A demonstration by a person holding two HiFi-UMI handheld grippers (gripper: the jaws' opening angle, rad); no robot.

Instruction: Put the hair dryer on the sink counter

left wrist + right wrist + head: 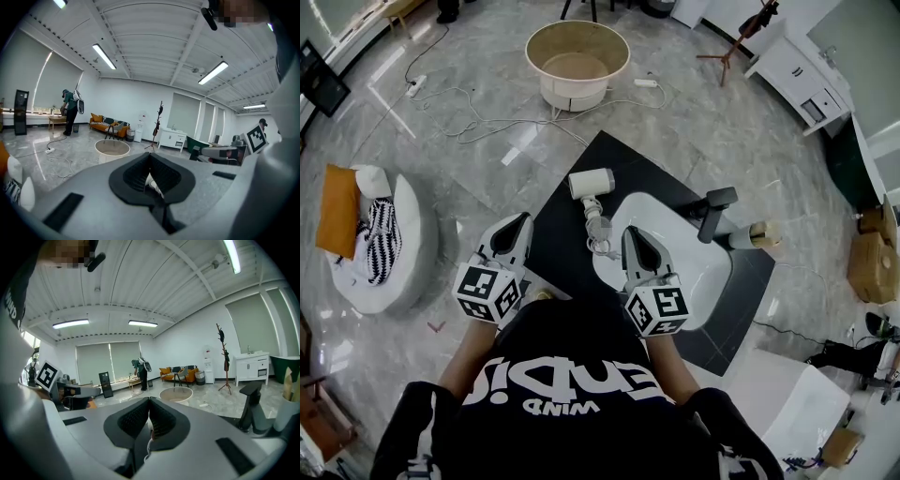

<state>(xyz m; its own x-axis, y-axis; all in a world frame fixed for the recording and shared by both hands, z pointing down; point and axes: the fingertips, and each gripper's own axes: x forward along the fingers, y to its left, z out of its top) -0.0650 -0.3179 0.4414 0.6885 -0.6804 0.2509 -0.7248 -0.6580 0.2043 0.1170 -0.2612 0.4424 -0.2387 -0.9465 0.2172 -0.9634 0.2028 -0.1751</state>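
Observation:
The white hair dryer (592,182) lies on the black sink counter (562,220), its barrel at the far end and its handle pointing toward me, with its coiled cord (600,246) at the white basin's (666,208) left rim. My left gripper (523,217) hovers left of the handle, jaws shut and empty. My right gripper (630,231) sits just right of the cord over the basin, jaws also shut with nothing between them. In the left gripper view the closed jaws (150,155) point across the room. In the right gripper view the closed jaws (149,399) do the same.
A black faucet (715,211) and a cup (757,234) stand at the basin's right. A round beige tub (577,64) sits on the floor ahead, with cables and a power strip (417,87) nearby. A white seat with an orange cushion (339,210) is at the left.

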